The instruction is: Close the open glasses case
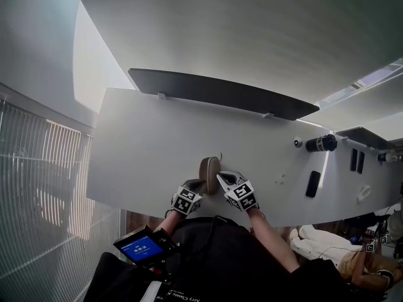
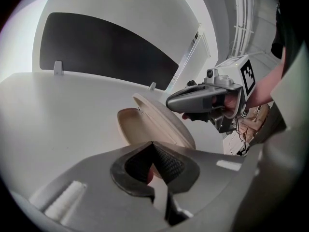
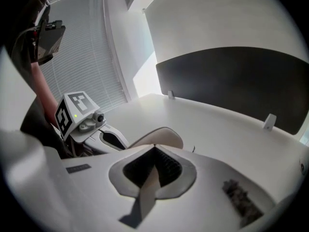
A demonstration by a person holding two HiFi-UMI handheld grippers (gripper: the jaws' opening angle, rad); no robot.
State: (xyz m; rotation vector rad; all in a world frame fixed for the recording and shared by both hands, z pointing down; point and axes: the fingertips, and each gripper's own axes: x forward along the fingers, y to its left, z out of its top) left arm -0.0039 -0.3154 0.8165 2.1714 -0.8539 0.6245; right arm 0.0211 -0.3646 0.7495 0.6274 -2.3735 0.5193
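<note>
Head view: the case (image 1: 210,167) is seen part open on the desk (image 1: 145,143) near its front edge, with the left gripper (image 1: 195,184) just beside it and the right gripper (image 1: 221,177) at its lid. Left gripper view: the left jaws are found together, with nothing held. Right gripper view: the right jaws are likewise together and empty. The case is judged light, stiff and slippery; it is best pressed at the lid's free edge, with the base braced.

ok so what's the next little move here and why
Probably ease the right tool against the raised lid of the glasses case and push it toward the other half. The case is ajar on the desk, the right tool hangs close beside the lid's upper edge, and the left tool, jaws together, sits at the case's near end where it could steady it.
</note>
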